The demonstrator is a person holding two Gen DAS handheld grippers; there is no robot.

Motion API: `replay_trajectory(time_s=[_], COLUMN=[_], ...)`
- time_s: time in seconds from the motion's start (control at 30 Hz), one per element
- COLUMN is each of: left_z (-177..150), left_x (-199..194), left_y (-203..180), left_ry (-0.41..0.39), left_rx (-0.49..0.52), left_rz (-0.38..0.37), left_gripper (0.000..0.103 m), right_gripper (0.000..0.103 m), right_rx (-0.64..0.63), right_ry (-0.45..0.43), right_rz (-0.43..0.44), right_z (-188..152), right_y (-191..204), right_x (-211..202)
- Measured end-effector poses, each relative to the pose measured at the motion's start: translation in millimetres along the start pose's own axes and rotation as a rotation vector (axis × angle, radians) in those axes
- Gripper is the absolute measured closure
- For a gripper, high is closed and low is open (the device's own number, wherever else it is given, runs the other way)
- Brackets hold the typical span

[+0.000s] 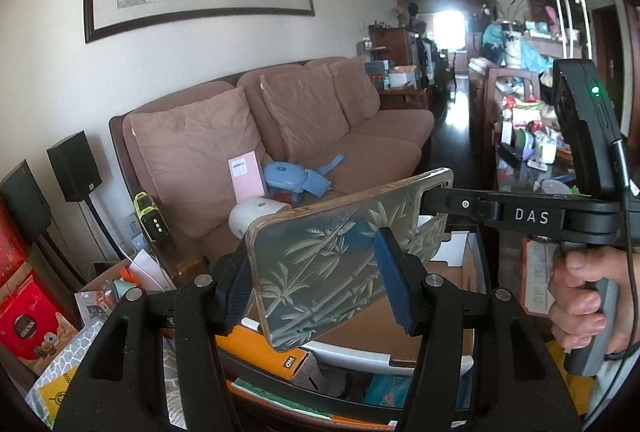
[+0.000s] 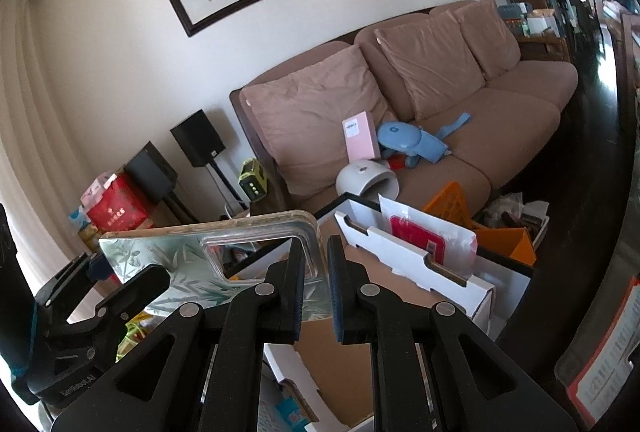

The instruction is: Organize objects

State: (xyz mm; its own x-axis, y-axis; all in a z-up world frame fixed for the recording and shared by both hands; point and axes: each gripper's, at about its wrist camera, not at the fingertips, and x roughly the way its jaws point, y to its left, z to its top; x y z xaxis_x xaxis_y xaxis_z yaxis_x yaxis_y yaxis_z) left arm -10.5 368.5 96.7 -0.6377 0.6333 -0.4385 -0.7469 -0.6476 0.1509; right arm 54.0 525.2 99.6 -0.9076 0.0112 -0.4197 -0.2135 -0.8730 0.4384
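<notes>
Taking the brown sofa [image 1: 320,136] as the landmark, a black speaker [image 1: 74,166] stands on a stand left of its armrest, with red gift boxes [image 1: 28,316] lower and further left. In front of the sofa, the left gripper [image 1: 316,284] clamps a phone case [image 1: 344,256] printed with bamboo, its blue pads pressing the case's two long edges. The case is held in the air above an open white cardboard box [image 2: 416,272] that sits just before the sofa. On the seat cushion behind lie a pink box [image 1: 246,180], a blue toy [image 1: 296,182] and a white dome-shaped object [image 1: 256,218]. To the right, the right gripper [image 1: 432,198] pinches the case's camera-cutout end, jaws nearly together on its thin rim. A hand [image 1: 580,300] grasps that gripper's handle.
</notes>
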Motion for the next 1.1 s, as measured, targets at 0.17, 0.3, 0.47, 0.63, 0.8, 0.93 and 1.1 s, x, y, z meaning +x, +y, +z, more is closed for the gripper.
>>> replay_trajectory(time_s=[0.17, 0.3, 0.47, 0.63, 0.8, 0.93, 1.1], left_z=[-0.1, -2.0, -4.6, -6.6, -7.5, -8.5, -10.5], left_x=[4.4, 8.5, 13.0, 17.7, 23.2, 26.6, 32.5], left_y=[0.6, 2.0, 4.1, 5.6, 5.4, 6.6, 7.4], left_ry=[0.022, 0.042, 0.058, 0.076, 0.094, 0.102, 0.123], left_rx=[-0.005, -0.013, -0.019, -0.026, -0.02, -0.022, -0.025], left_rz=[-0.011, -0.024, -0.032, -0.046, -0.055, -0.061, -0.073], left_gripper=[0.049, 0.049, 0.049, 0.049, 0.049, 0.049, 0.048], right_gripper=[0.092, 0.092, 0.092, 0.092, 0.092, 0.092, 0.092], right_rx=[0.008, 0.012, 0.012, 0.014, 0.019, 0.019, 0.024], right_ry=[0.011, 0.022, 0.043, 0.057, 0.069, 0.077, 0.093], right_rz=[-0.01, -0.014, -0.024, -0.036, -0.043, -0.051, -0.056], right_z=[-0.5, -1.4, -3.0, -4.1, -4.4, -5.0, -6.5], right_y=[-3.5, -5.5, -6.5, -9.0, -12.6, -14.2, -17.4], right_x=[1.4, 3.2, 7.1, 9.3, 11.8, 13.1, 15.6])
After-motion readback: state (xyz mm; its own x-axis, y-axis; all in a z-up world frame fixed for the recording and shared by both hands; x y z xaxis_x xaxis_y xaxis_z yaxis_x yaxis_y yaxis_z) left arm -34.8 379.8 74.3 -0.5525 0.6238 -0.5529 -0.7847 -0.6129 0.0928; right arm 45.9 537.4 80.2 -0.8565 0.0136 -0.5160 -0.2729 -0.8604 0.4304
